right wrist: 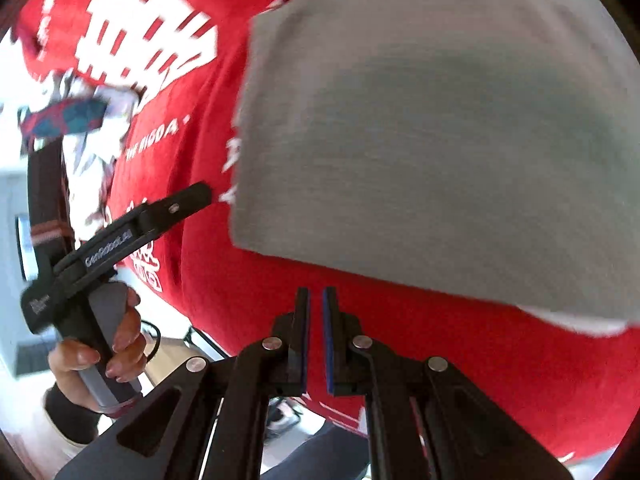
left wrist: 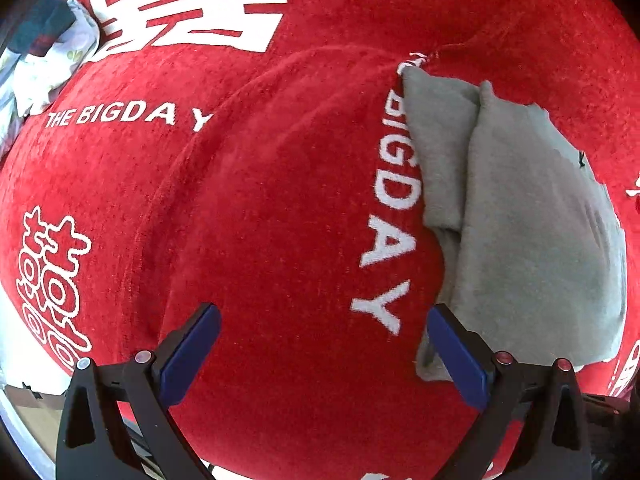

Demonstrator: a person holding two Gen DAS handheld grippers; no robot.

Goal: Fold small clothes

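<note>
While the left gripper hangs pointing straight down over the red cloth, its blue-padded fingers stand wide apart with nothing between them; the right-hand pad sits just at the lower edge of the grey garment, contact there unclear; the grey garment lies folded over itself on the red cloth, one layer overlapping another, beside a raised fold of the cloth that carries white "BIGDAY" lettering; the red cloth covers the surface below, whether a table I cannot tell; a small heap of patterned clothes lies at the far left edge of the cloth. From the right wrist view the right gripper tilts steeply down over bare red cloth, fingers almost together, only a thin slit between the pads, holding nothing; the grey garment lies ahead of it, apart from the tips, picture blurred; a hand grips the grey handle of the left gripper at the left; the heap of patterned clothes shows beyond it.
</note>
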